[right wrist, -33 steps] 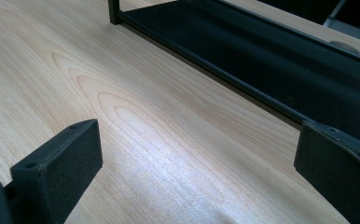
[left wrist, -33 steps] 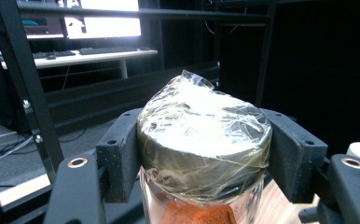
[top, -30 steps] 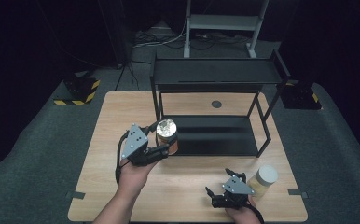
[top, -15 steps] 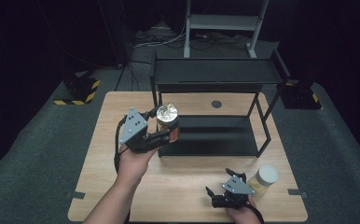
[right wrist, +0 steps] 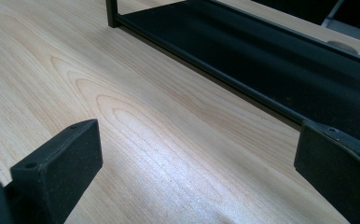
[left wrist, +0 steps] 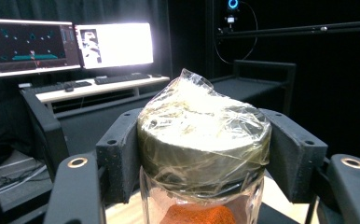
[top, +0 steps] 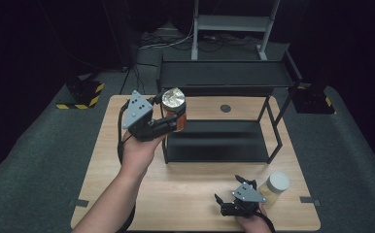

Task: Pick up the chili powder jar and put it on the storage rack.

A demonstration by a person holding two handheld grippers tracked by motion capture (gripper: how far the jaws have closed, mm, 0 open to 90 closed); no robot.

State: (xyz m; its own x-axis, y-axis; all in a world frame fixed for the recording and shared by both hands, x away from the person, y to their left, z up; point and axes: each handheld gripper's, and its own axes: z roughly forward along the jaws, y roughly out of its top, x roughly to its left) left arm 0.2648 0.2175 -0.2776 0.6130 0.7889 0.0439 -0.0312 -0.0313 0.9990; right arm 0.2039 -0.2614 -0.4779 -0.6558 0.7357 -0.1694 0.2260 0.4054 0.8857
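Now the left hand-held gripper (top: 168, 121) is clenched on a jar (top: 174, 109) and carries it clear of the bench (top: 108, 160), off the rack's (top: 224, 77) front-left post. A second ago the jar sat lower and nearer the person, at about 7 o'clock of where it is now; half a second ago it was partway along. So the jar has risen and gone forward toward 12 o'clock. Left gripper view: jaws bear on either side of the lid (left wrist: 204, 135), which is wrapped in crinkled clear film; orange-red stuff shows in the glass below. Jar looks upright, grip square. The rack's dark upper shelf (left wrist: 257, 77) lies ahead at roughly lid height, near 1 o'clock. Judgement: the lift looks like the carry stage of shelving the jar, and the height gained points to the top shelf rather than the lower one, though that is not certain. Right hand-held gripper (top: 231, 201) rests low at 5 o'clock of the bench, same spot as before, jaws spread apart with nothing between them; its view shows bare wood and the rack's lower shelf (right wrist: 271, 60). A second, pale-lidded jar (top: 275, 187) stands just beside it, untouched and unmoved. Risk, as I judge it: film over the lid could let the jaws slip.
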